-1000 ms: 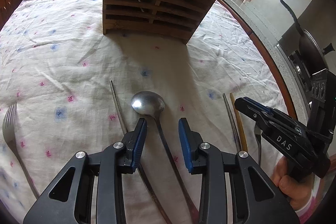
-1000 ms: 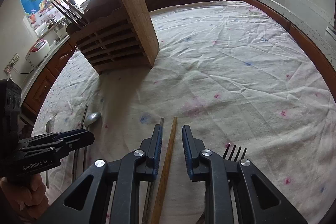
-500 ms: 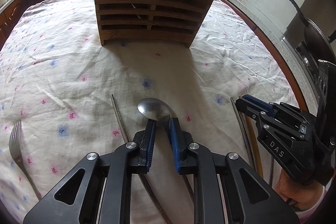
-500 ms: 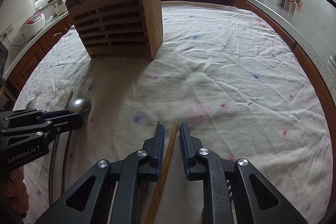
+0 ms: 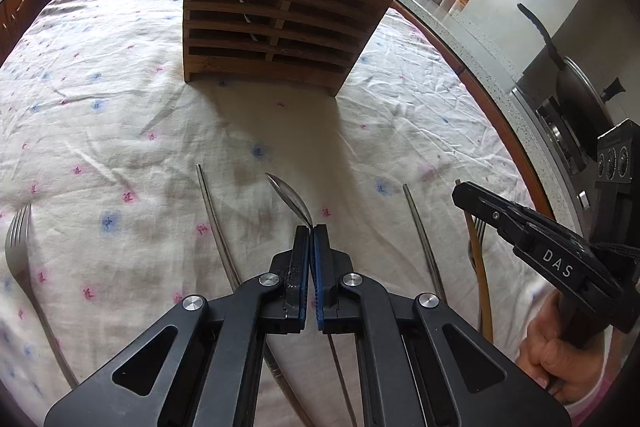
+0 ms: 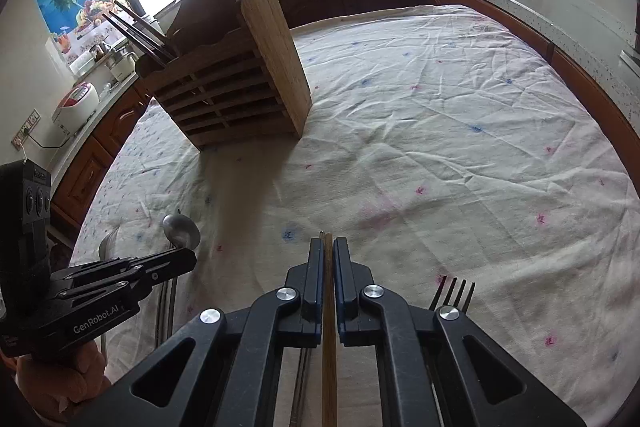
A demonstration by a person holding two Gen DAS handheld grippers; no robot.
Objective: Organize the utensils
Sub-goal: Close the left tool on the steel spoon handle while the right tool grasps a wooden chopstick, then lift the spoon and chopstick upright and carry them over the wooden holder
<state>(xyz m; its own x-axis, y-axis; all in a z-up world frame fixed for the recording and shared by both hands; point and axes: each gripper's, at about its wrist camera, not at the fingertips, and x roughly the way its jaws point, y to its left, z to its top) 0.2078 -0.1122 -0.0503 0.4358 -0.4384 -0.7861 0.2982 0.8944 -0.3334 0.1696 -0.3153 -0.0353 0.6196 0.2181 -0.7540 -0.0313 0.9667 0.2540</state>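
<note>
In the left wrist view my left gripper has its jaws closing onto the neck of a steel spoon, whose bowl is tipped on edge above the cloth. The pads press on it. The same spoon and left gripper show at the left of the right wrist view. My right gripper has its jaws closing on a brown wooden chopstick, which runs back between the pads. The right gripper also shows low on the right in the left wrist view. A slatted wooden utensil holder stands upright ahead, with chopsticks in it.
On the flowered tablecloth lie a fork at far left, two metal chopsticks, and a second fork beside my right gripper. A counter edge curves along the right, with a pan beyond.
Both grippers went from partly open to shut, the left on the spoon, the right on the wooden chopstick. The spoon's bowl has turned from flat onto its edge.
</note>
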